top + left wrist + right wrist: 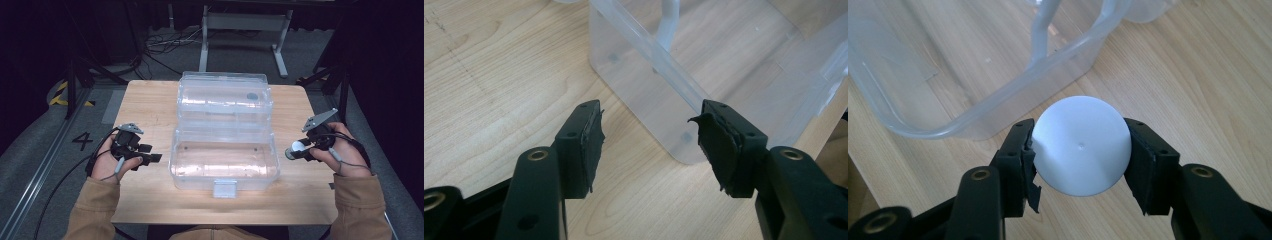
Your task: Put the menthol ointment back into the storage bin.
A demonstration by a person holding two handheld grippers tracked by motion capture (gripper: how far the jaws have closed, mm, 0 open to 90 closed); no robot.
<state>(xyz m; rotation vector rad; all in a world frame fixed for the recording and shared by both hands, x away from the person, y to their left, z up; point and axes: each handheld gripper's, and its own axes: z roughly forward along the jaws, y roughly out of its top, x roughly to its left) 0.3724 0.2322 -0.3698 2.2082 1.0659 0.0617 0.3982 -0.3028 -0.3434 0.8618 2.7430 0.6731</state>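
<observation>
Wooden table (pixel 145 107) across mid frame, bare margins at left and right edges, narrower strip along the bottom

Clear box (pixel 223 160) at centre, lid (pixel 224 95) thrown back toward the upper frame, interior empty

Left gripper (pixel 150 159) left of the box, jaws apart, near corner of the box wall (pixel 644 90) between them

Right gripper (pixel 295 150) right of the box, clamped on a white ball (pixel 1081 145), just off the rim

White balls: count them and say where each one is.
1. The white ball is clamped between the right gripper's jaws, above the table just right of the open clear box. None shows inside the box; glare may hide something.
</observation>
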